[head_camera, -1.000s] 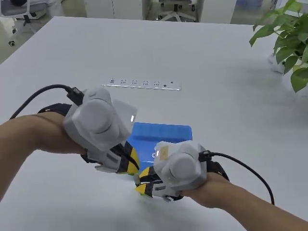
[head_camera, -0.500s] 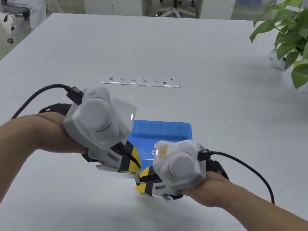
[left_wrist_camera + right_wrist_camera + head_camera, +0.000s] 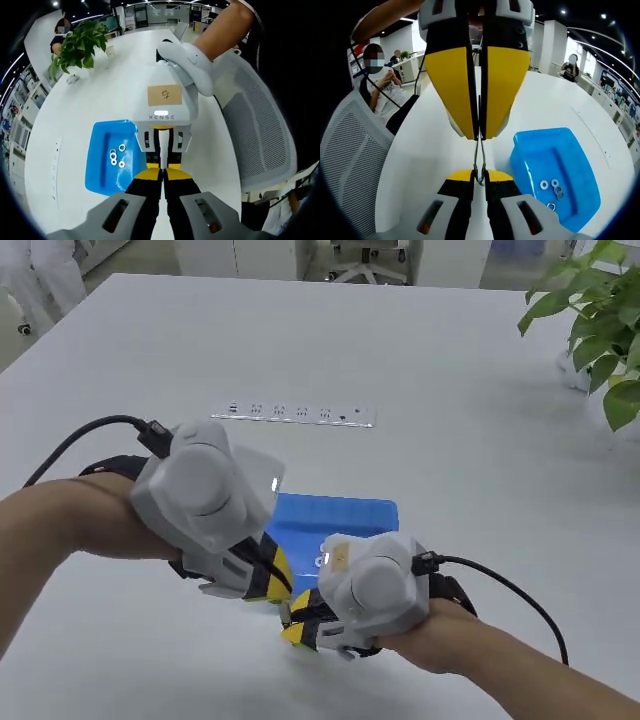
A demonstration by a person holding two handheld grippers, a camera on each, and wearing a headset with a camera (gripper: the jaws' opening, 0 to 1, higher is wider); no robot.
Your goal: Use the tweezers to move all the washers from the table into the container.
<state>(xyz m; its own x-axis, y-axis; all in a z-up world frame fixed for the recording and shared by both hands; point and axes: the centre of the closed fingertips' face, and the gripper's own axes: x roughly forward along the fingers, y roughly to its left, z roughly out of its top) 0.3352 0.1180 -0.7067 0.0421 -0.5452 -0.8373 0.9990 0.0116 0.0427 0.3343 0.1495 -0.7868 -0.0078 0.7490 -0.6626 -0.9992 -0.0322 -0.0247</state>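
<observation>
A blue container [image 3: 340,517] sits on the white table just beyond both grippers. Several washers [image 3: 117,154] lie inside the container [image 3: 102,165]; the right gripper view shows these washers [image 3: 552,187] on the container's [image 3: 560,155] floor. My left gripper [image 3: 272,580] and right gripper [image 3: 296,619] meet tip to tip in front of it. Thin metal tweezers [image 3: 479,150] run between them. The left gripper [image 3: 162,174] is shut on one end of the tweezers [image 3: 161,152]. The right gripper [image 3: 479,178] is shut on the other end.
A white power strip [image 3: 295,413] lies further back on the table [image 3: 450,420]. A potted plant [image 3: 600,320] stands at the far right. A white mesh chair [image 3: 260,125] is behind the person, and other people sit in the background [image 3: 377,75].
</observation>
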